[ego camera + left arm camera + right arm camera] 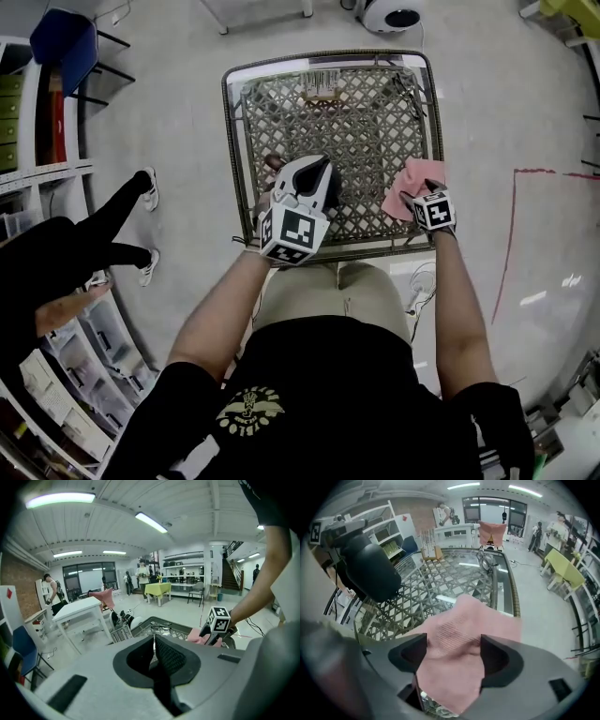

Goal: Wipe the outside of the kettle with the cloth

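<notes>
A pink cloth (403, 187) (459, 639) lies at the right edge of the woven table (347, 122), near its front. My right gripper (415, 194) (453, 651) points steeply down over it, open wide, with the cloth between its fingers (410, 656) and no pad pressing on it. My left gripper (314, 173) (154, 653) hovers over the table's front middle, and its dark jaws look closed together with nothing clear between them. In the right gripper view the left gripper (365, 569) shows as a dark rounded shape. I cannot make out a kettle in any view.
The table has a metal rim (328, 56) and a small item at its back edge (321, 89). A person in black (94, 234) stands at the left beside shelves (37, 122). A blue chair (66, 42) and a round white device (389, 14) sit on the floor.
</notes>
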Action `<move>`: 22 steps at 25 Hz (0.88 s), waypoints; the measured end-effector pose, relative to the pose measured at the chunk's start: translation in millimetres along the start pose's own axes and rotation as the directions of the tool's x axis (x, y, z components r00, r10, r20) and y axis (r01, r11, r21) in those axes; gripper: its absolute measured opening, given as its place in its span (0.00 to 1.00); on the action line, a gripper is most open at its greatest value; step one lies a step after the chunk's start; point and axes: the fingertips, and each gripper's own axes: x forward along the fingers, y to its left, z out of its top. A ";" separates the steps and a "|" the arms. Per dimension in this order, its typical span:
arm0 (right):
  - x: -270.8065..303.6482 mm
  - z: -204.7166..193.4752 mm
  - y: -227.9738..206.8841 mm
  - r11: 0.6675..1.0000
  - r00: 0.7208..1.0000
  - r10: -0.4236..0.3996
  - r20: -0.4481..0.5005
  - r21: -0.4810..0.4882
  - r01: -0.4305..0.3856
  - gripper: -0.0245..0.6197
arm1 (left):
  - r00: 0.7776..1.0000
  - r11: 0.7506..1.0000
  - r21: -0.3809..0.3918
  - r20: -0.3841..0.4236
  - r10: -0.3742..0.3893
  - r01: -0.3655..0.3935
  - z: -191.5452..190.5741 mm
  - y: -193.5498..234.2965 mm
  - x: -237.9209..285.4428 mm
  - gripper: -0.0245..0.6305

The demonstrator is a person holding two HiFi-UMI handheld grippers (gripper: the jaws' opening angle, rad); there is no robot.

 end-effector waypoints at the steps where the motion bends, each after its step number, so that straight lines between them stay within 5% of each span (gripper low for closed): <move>1: 3.4 -2.9 -0.9 1.000 1.000 -0.011 -0.013 -0.010 0.011 0.52 | 1.000 1.000 -0.021 0.001 0.004 -0.004 -1.5 3.8 0.2 0.05; 7: 6.9 -8.3 1.6 0.997 0.998 -0.069 0.012 0.047 0.068 0.50 | 0.999 0.998 0.047 -0.012 0.030 -0.030 -8.7 0.7 1.0 0.05; 8: 7.3 -11.3 5.7 0.997 0.998 -0.066 -0.009 0.044 0.066 0.38 | 0.999 0.998 0.056 -0.016 0.039 -0.038 -10.1 1.6 2.0 0.05; 9: 6.7 -15.4 11.6 0.998 0.997 -0.059 -0.040 0.025 0.060 0.13 | 0.999 0.997 0.060 -0.025 0.045 -0.043 -11.1 3.0 3.6 0.05; 10: 5.9 -21.5 19.7 0.999 0.996 -0.045 -0.074 -0.008 0.045 0.07 | 0.998 0.997 0.059 -0.036 0.047 -0.045 -11.7 3.9 5.0 0.05; 15: -11.8 -33.0 43.4 0.969 0.995 -0.021 -0.097 -0.246 -0.004 0.06 | 0.998 0.998 0.052 -0.064 0.027 -0.024 -11.8 -1.2 5.0 0.05; 20: -27.7 -29.5 51.5 0.986 0.996 0.062 -0.063 -0.151 -0.071 0.06 | 0.995 0.995 0.077 -0.080 0.061 -0.055 -14.0 -1.6 6.5 0.05; 22: -37.7 -6.5 53.8 0.976 0.997 0.069 -0.026 -0.204 -0.073 0.06 | 0.995 0.995 0.084 -0.078 0.068 -0.061 -13.9 -2.6 6.0 0.05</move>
